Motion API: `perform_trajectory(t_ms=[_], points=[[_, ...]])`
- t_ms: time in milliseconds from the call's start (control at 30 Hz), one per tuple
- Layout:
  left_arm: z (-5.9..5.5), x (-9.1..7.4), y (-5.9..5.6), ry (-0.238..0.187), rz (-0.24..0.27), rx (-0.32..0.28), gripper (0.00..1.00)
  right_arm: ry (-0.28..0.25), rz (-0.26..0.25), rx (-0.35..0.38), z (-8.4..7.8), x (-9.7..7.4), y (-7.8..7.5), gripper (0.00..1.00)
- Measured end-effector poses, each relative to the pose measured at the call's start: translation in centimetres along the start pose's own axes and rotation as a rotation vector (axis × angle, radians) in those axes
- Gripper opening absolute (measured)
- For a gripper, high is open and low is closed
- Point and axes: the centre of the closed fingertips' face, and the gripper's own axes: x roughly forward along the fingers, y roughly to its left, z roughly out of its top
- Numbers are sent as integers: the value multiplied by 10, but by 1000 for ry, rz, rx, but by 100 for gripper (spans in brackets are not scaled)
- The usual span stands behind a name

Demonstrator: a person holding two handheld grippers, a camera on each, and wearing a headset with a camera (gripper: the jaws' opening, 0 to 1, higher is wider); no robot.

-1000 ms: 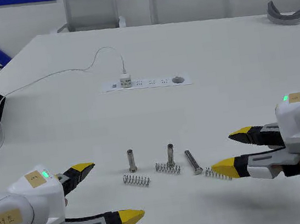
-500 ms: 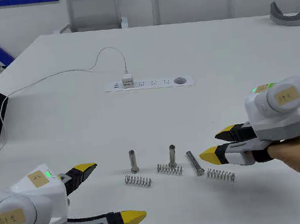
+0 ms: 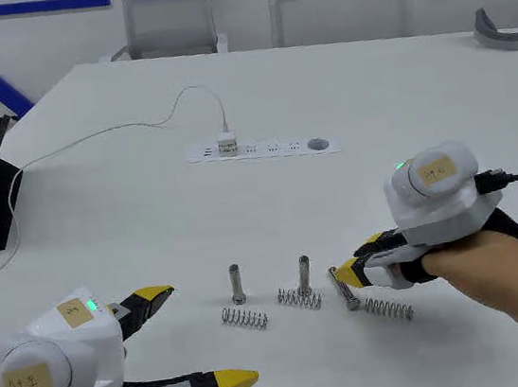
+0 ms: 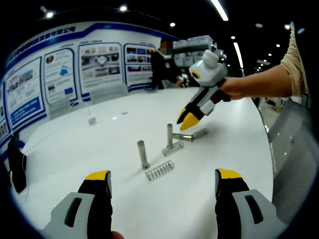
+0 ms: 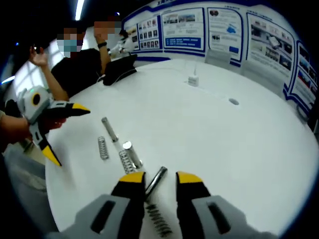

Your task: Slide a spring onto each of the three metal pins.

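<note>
The right gripper (image 3: 351, 274) hovers at the lying pin (image 3: 341, 289) with its jaws narrowly parted. The left gripper (image 3: 203, 334) sits near-left, jaws spread wide.

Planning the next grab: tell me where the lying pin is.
Head view: the lying pin is right of the middle upright pin, at the right gripper's tips.

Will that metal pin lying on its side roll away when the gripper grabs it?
It might. The lying pin is round and smooth on a smooth white table, so a nudge would probably roll it. It looks like solid metal, so likely stiff, not bendy. The right gripper straddles it, which should help trap it.
</note>
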Motion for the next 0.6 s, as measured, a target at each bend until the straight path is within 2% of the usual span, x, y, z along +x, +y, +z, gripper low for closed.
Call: perform_trajectory(t_ms=[333,600], points=[[-2,4,-1,4,-6,-2,86,62,-20,28,-7,18,0,19],[-2,4,0,2,-3,-3,86,93,-46,60,-10,23,-5,17]])
